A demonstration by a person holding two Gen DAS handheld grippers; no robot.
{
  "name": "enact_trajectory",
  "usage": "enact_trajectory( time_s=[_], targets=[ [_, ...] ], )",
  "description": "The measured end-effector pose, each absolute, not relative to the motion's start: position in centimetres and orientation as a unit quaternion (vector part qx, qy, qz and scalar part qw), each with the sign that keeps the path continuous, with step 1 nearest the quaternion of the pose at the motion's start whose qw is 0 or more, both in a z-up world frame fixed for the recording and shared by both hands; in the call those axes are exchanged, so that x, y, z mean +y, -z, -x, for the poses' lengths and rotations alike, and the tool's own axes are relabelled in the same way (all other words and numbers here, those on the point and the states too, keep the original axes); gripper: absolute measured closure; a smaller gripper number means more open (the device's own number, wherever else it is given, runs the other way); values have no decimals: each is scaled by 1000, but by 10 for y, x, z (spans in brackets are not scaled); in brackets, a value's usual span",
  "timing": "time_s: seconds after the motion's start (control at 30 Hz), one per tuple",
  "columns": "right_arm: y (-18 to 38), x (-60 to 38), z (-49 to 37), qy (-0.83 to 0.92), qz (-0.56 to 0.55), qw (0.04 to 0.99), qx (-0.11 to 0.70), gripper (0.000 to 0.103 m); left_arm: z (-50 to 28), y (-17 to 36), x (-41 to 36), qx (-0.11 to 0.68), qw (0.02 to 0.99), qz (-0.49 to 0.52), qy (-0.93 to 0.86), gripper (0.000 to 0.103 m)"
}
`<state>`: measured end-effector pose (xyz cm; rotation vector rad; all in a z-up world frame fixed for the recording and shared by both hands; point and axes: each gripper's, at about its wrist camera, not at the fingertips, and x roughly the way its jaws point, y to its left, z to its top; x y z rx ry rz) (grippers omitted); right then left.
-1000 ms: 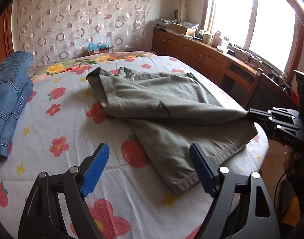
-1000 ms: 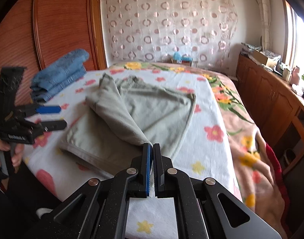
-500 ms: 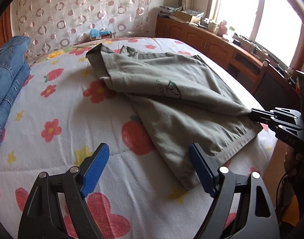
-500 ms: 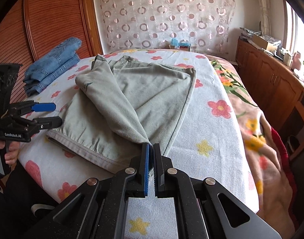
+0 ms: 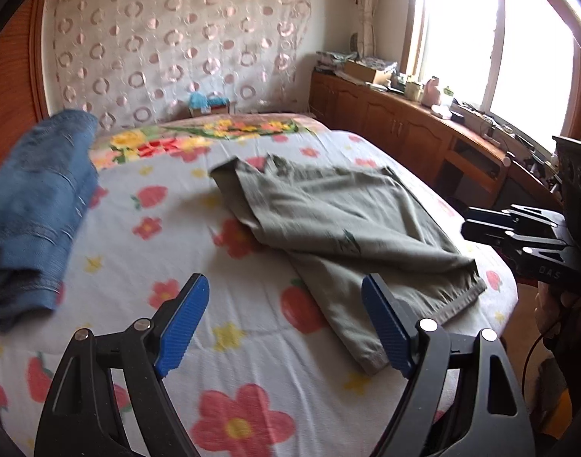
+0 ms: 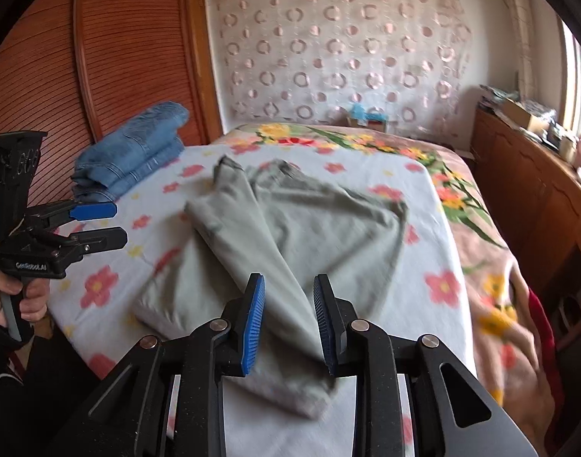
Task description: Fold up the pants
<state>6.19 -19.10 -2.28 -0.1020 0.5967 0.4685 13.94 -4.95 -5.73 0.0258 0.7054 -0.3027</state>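
Pants [image 5: 340, 228]: grey-green, legs crossed, rumpled

Folded blue jeans [image 5: 35, 205] lie on the flowered bed [image 5: 168, 251]; wooden cabinets [image 5: 385, 122] line its window side.

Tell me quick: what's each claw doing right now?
Left claw: open, holding nothing, above the bed.
Right claw: open, holding nothing; the pants leg lies loose on the bed below it.
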Motion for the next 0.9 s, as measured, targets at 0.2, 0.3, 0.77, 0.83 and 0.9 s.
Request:
enact_trajectory(
  time_s=[0.2, 0.3, 0.77, 0.83, 0.9],
  targets=[
    [25, -164, -92, -256, 55, 918, 297, 75, -141, 47, -37, 332, 933, -14, 135, 20],
    [28, -147, -109, -269, 64, 911, 305, 75, -142, 46, -31, 330, 935, -13, 130, 20],
    [34, -105, -167, -308, 106, 880, 345, 75, -137, 55, -8, 331, 937, 9, 111, 20],
    [36, -98, -170, -312, 120, 875, 349, 75, -136, 56, -6, 332, 936, 12, 111, 20],
    [39, -90, -174, -309, 141, 873, 351, 75, -136, 58, -5, 334, 936, 12, 110, 20]
  ],
)
